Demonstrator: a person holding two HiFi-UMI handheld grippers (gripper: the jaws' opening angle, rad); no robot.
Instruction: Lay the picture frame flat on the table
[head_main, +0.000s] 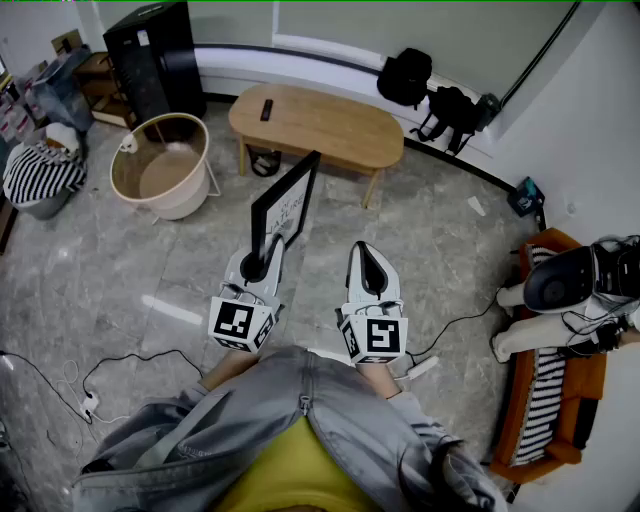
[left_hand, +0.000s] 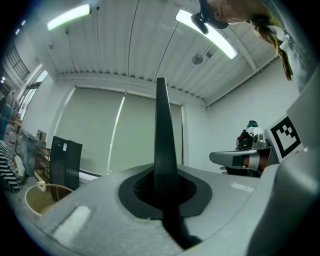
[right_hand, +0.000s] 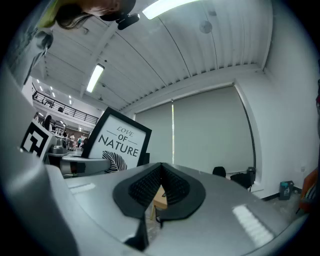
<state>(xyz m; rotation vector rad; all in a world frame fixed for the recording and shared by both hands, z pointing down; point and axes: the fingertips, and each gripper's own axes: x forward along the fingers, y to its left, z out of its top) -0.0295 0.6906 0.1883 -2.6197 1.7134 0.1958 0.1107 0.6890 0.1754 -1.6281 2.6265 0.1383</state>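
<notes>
Your left gripper (head_main: 264, 263) grasps the frame (head_main: 288, 200) upright, short of the desk (head_main: 330, 125); your right gripper (head_main: 366, 255) beside it is clenched, holding nothing.

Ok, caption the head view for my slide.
Left gripper grips the black picture frame upright; right gripper shut and empty, oval wooden table ahead.

black picture frame (head_main: 285, 205) upright in the left claw (head_main: 262, 267)

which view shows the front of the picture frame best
Right gripper view: the frame faces it, print readable. Head view shows the frame small and slanted; left gripper view only its dark edge.
</notes>
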